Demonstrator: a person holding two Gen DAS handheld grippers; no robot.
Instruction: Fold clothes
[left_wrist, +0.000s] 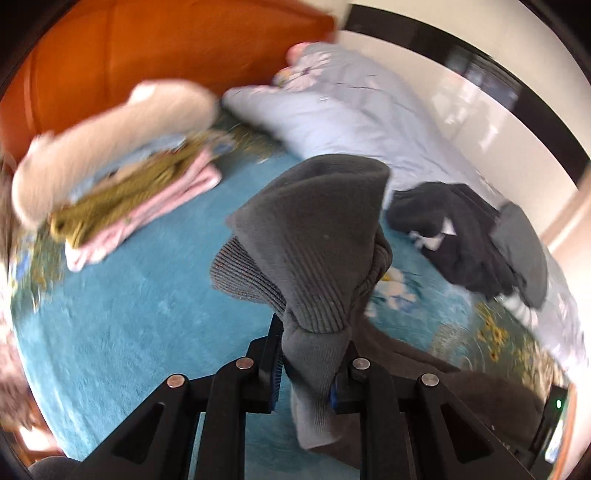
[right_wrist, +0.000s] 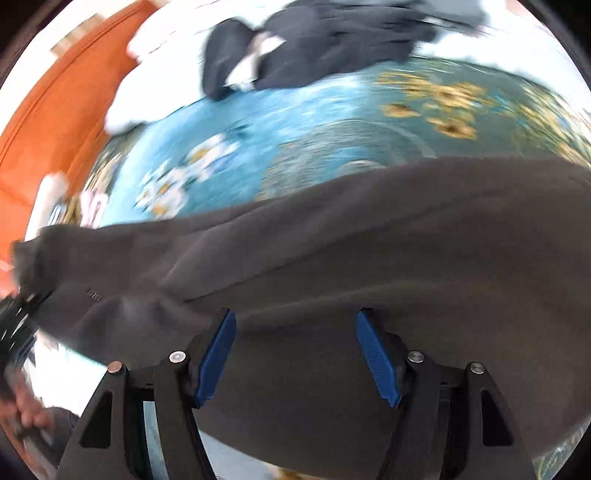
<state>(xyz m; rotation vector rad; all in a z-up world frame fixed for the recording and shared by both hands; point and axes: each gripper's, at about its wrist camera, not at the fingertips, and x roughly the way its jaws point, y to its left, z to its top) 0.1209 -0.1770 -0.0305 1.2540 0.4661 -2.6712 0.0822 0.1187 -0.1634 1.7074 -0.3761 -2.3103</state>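
While the left gripper (left_wrist: 308, 369) clamps the ribbed cuff of the grey sweater (left_wrist: 314, 236) above the blue blanket (left_wrist: 129, 314), the right gripper (right_wrist: 295, 354) hangs wide open, empty. Judged step: sleeve fold; next, lay the cuff across the body.

The left wrist view looks forward and down along its fingers from close above the teal floral bedspread (left_wrist: 122, 314), facing the orange headboard (left_wrist: 166, 48), with the grey garment (left_wrist: 314, 236) bunched right in front of the lens. The right wrist view sits lower and very close over the same grey garment (right_wrist: 369, 258), facing across the bedspread (right_wrist: 295, 122). Both views share the headboard (right_wrist: 55, 122), the bedspread and the dark clothes pile (left_wrist: 461, 236) (right_wrist: 332, 48).
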